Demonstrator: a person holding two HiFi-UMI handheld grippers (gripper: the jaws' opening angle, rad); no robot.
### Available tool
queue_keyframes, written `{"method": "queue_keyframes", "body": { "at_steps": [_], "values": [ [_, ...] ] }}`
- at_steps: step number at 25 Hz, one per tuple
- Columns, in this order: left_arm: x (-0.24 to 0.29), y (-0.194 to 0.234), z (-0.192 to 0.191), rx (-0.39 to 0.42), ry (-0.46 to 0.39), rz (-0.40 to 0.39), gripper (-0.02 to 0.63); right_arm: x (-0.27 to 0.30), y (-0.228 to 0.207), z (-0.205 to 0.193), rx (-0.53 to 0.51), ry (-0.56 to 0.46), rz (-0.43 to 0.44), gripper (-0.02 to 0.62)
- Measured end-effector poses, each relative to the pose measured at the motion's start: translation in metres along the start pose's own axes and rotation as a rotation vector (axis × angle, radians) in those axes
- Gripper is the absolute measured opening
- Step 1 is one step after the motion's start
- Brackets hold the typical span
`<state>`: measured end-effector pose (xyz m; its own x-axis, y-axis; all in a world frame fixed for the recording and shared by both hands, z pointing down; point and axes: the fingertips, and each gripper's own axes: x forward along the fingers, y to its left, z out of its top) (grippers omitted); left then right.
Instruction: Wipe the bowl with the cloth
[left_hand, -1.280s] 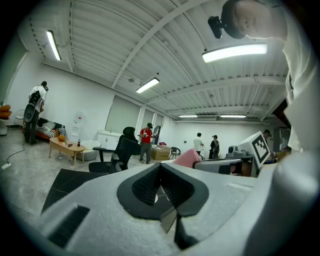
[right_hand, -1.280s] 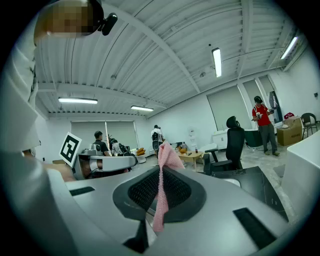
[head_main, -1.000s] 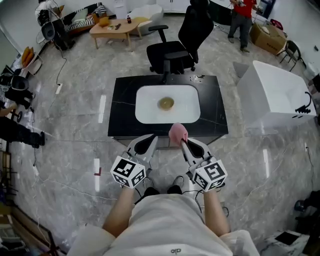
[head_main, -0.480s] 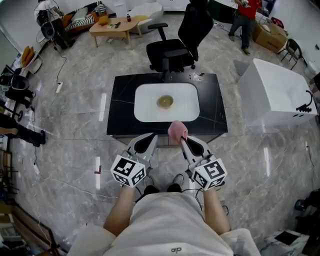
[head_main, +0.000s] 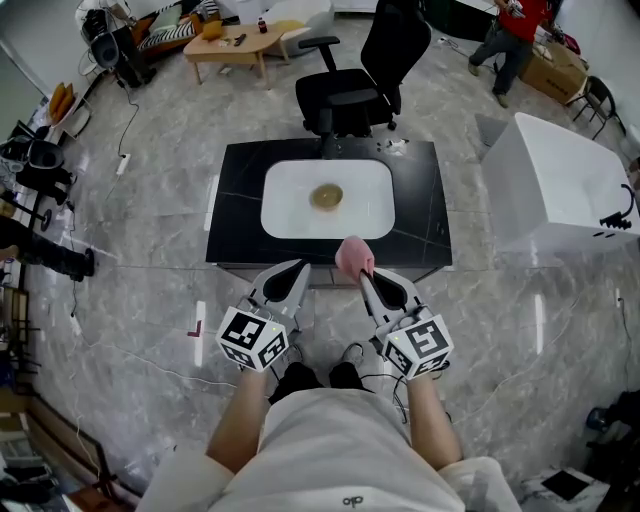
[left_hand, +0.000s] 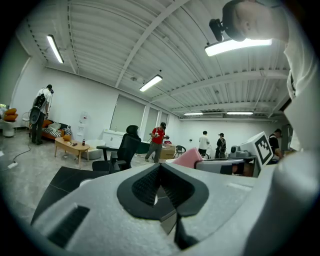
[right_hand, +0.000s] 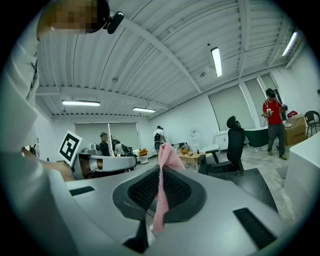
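Right tongs (head_main: 362, 275): clamped on the pink cloth (head_main: 353, 256), which stands up past the tips. Left tongs (head_main: 298, 268): closed together, nothing between them. Bowl (head_main: 327, 197): ahead of both tongs, well apart from them, on the white tray (head_main: 290, 215) of the black table (head_main: 425, 210). Step in hand, as judged: approach; wiping not begun. Next move: carry the cloth forward and down into the bowl.

Left tool (left_hand: 160, 172) closed, empty, pink cloth (left_hand: 190, 158) beyond
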<state>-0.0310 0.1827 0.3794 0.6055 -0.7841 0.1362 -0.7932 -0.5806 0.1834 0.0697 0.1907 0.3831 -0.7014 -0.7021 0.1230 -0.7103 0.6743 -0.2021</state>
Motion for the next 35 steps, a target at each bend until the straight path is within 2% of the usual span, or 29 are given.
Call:
{"method": "queue_keyframes", "body": {
  "at_steps": [6, 10, 16, 23, 35],
  "values": [
    [0.010, -0.001, -0.001, -0.003, 0.013, 0.017, 0.011, 0.003, -0.012, -0.005, 0.013, 0.017, 0.020, 0.015],
    [0.019, 0.012, -0.005, -0.007, 0.017, 0.015, 0.011, 0.019, -0.018, -0.012, 0.020, 0.033, 0.025, 0.015],
    [0.042, 0.046, 0.000, -0.001, 0.003, -0.003, 0.011, 0.054, -0.033, -0.005, 0.000, 0.039, 0.000, 0.015],
    [0.074, 0.092, 0.026, 0.034, -0.016, -0.044, 0.011, 0.103, -0.052, 0.016, -0.013, 0.039, -0.048, 0.015],
    [0.111, 0.164, 0.035, 0.022, 0.020, -0.102, 0.011, 0.170, -0.076, 0.034, -0.017, 0.029, -0.111, 0.015]
  ]
}}
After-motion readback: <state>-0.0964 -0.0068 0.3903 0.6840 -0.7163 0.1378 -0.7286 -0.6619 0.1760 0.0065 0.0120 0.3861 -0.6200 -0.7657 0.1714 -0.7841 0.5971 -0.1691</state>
